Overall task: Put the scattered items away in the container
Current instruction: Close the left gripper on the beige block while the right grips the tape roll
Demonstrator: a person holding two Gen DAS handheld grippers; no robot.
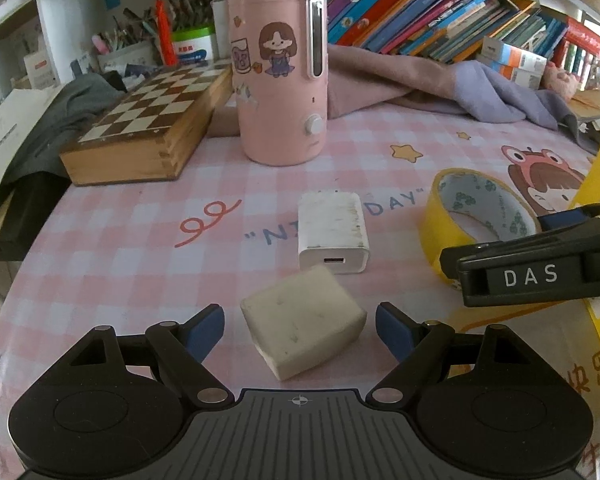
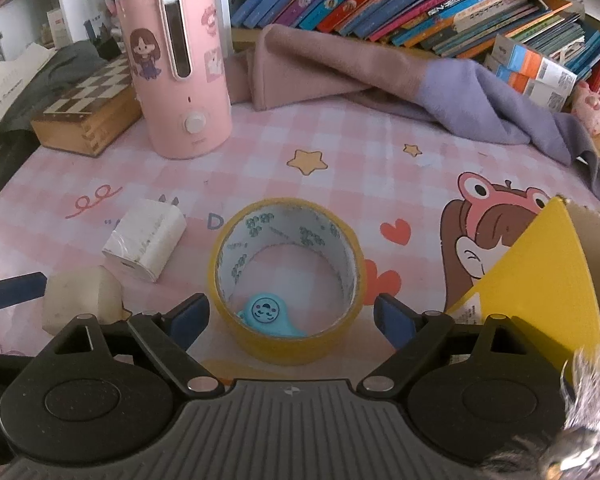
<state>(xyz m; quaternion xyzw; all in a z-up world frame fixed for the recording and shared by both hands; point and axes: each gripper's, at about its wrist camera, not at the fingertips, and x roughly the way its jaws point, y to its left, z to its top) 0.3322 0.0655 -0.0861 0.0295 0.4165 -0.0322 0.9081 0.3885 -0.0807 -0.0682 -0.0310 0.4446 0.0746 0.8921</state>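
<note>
A cream block (image 1: 304, 324) lies on the pink checked tablecloth, between the fingers of my left gripper (image 1: 300, 320), which is open with a gap on each side of the block. Just behind it sits a white charger (image 1: 332, 236). My right gripper (image 2: 292, 312) is open and straddles a yellow tape roll (image 2: 288, 344) lying flat, with its pads close beside the roll. A small blue round item (image 2: 264, 312) lies inside the roll. The yellow cardboard box (image 2: 540, 280) stands open at the right. The block (image 2: 82, 300) and charger (image 2: 146, 240) lie left of the roll.
A pink cylindrical appliance (image 1: 280, 80) stands behind the items, with a wooden chessboard box (image 1: 148, 120) to its left. Pink and purple cloth (image 2: 380, 76) lies along the back, under a shelf of books (image 2: 420, 0). Something grey and furry (image 2: 580, 420) shows at the lower right.
</note>
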